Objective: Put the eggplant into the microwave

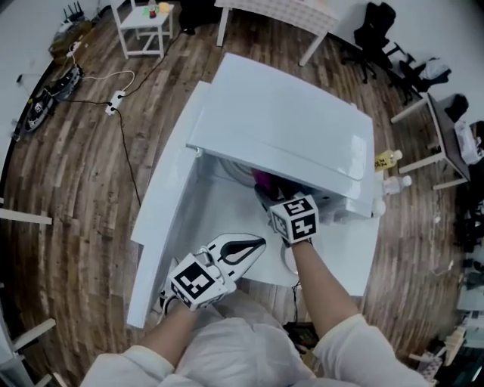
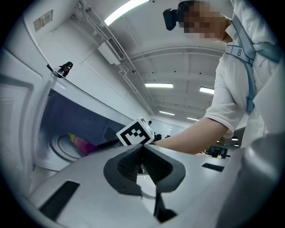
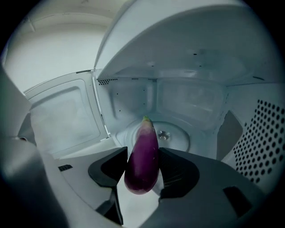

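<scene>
A white microwave point(image 1: 287, 121) stands on a white table, its door point(image 1: 162, 219) swung open to the left. My right gripper point(image 3: 143, 154) is shut on a purple eggplant point(image 3: 143, 156), held lengthwise with its green stem pointing into the cavity. Beyond it lies the glass turntable point(image 3: 171, 133). In the head view the right gripper point(image 1: 274, 195) reaches under the oven's top edge, and a bit of the eggplant point(image 1: 265, 181) shows there. My left gripper point(image 1: 253, 244) hangs in front of the opening, shut and with nothing in it point(image 2: 143, 149). The eggplant point(image 2: 82, 144) also shows in the left gripper view, inside the cavity.
The open door point(image 3: 67, 120) stands at the left of the cavity, a perforated wall point(image 3: 262, 138) at the right. Two bottles point(image 1: 389, 160) stand to the right of the microwave. On the wooden floor are cables point(image 1: 113, 98), a small white table point(image 1: 144, 23) and office chairs point(image 1: 378, 30).
</scene>
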